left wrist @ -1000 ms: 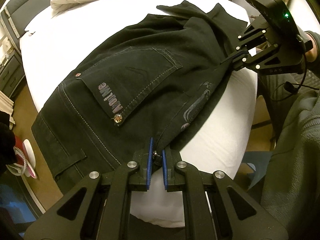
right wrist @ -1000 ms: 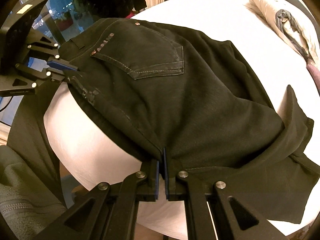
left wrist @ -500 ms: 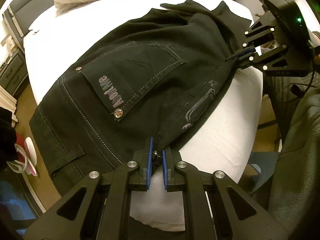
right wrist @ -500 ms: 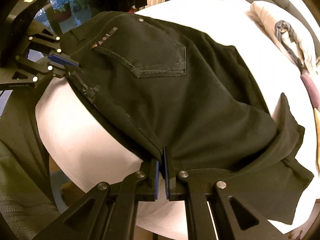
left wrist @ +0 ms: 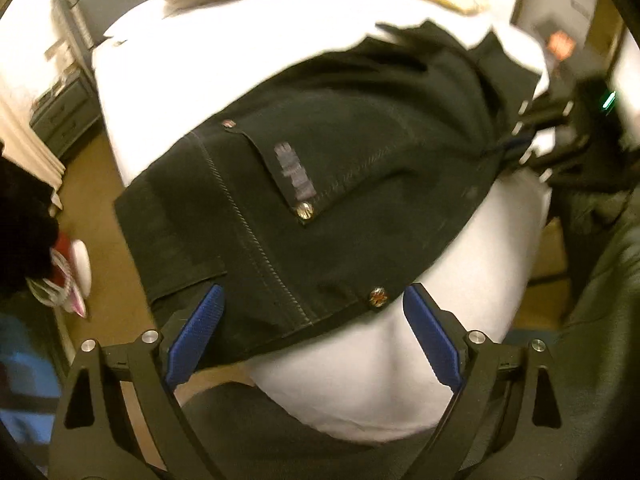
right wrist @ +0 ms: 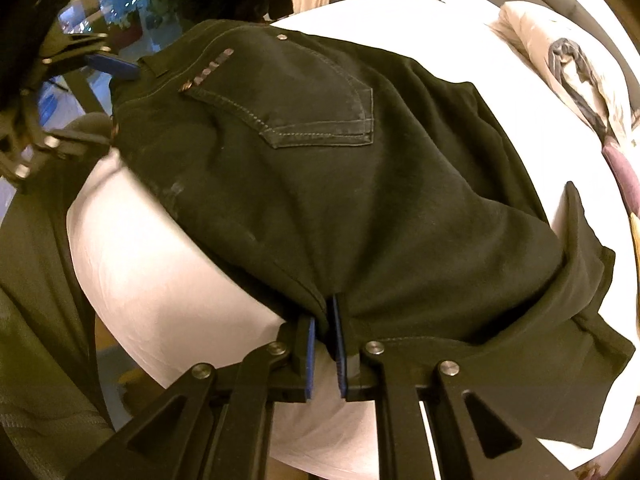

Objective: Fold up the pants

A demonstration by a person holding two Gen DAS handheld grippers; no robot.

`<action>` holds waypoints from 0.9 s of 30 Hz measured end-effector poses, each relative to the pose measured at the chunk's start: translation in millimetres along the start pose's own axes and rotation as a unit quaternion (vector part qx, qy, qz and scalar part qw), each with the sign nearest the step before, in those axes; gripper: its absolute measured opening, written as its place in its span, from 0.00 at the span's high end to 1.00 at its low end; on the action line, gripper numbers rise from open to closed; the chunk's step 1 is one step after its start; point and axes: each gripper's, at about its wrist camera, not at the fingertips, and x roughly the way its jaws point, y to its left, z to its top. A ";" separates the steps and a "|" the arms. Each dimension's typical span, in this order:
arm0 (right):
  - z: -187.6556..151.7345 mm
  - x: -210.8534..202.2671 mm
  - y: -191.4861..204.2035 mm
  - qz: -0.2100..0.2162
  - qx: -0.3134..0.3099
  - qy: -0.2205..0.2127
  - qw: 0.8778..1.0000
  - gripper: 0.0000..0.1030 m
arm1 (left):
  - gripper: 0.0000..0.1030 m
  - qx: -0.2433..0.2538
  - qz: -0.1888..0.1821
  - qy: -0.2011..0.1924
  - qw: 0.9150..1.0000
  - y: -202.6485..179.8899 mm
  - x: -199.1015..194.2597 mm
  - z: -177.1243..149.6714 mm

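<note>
On the white bed (right wrist: 168, 264) the black pants (right wrist: 320, 184) lie folded once; left gripper (left wrist: 312, 334) has just opened, clear of the waistband, right gripper (right wrist: 325, 344) easing but pinching the fold edge; further folds remain.

A white bed (right wrist: 168, 264) fills the room — pillows (right wrist: 560, 52) at its far end, a grey drawer unit (left wrist: 64, 116) to the left.

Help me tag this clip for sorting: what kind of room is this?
Most likely a bedroom: black pants lie on a white bed, with pillows at its far end and a small drawer unit beside it.
</note>
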 end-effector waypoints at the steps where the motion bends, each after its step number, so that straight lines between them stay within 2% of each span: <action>1: 0.5 -1.8 -6.3 -0.002 0.001 -0.001 1.000 0.89 | 0.11 -0.014 -0.005 -0.005 1.000 3.2 -8.8 0.3; 3: 5.8 -1.0 -7.2 -0.004 0.003 -0.002 1.000 0.89 | 0.11 -0.036 0.004 -0.029 0.999 6.4 -28.5 3.4; 4: -9.1 -7.2 -8.1 -0.004 0.005 -0.005 1.000 0.88 | 0.11 -0.044 0.002 -0.040 0.998 6.3 -35.2 7.0; 6: -11.2 -7.9 -6.2 -0.004 0.008 -0.006 1.000 0.88 | 0.11 -0.056 -0.011 -0.067 0.996 1.4 -45.1 18.0; 11: -24.0 -4.9 1.8 -0.001 0.014 -0.013 1.000 0.88 | 0.13 -0.083 -0.015 -0.074 0.994 -5.0 -17.4 58.1; 13: -27.0 -4.4 -2.5 0.000 0.017 -0.015 1.000 0.88 | 0.18 -0.109 -0.034 -0.059 0.992 6.9 9.2 75.2; 14: -27.7 -5.1 -3.4 0.001 0.019 -0.016 1.000 0.87 | 0.27 -0.121 -0.034 -0.048 0.991 12.4 22.4 81.0; 15: -29.1 -2.4 -6.7 0.002 0.021 -0.017 1.000 0.87 | 0.33 -0.135 -0.031 -0.030 0.990 20.8 38.1 88.1; 16: -30.0 -2.3 -8.3 0.003 0.022 -0.018 1.000 0.87 | 0.35 -0.145 -0.037 -0.001 0.989 29.1 61.1 93.7; 17: -30.1 -2.1 -8.8 0.005 0.023 -0.019 1.000 0.87 | 0.38 -0.147 -0.030 0.010 0.989 33.7 70.7 94.7; 18: -30.7 -3.1 -9.9 0.006 0.025 -0.020 0.999 0.86 | 0.38 -0.149 -0.007 0.026 0.988 40.5 86.7 98.0; 21: -34.3 -7.5 -18.0 0.010 0.039 -0.024 0.999 0.75 | 0.37 -0.155 0.011 0.032 0.987 52.7 102.5 108.5; 22: -35.6 -7.7 -22.1 0.015 0.046 -0.024 0.999 0.65 | 0.37 -0.155 0.018 0.032 0.987 54.5 105.0 113.6; 23: -37.2 -8.2 -26.6 0.025 0.056 -0.023 0.998 0.49 | 0.36 -0.148 0.033 0.028 0.988 54.4 107.0 117.5; 25: -39.8 -9.5 -32.5 0.057 0.072 -0.025 0.995 0.30 | 0.34 -0.136 0.050 0.025 0.989 52.0 115.7 121.6; 27: -43.0 -13.4 -32.9 0.060 0.074 -0.031 0.995 0.30 | 0.32 -0.137 0.059 0.020 0.989 50.5 118.7 124.0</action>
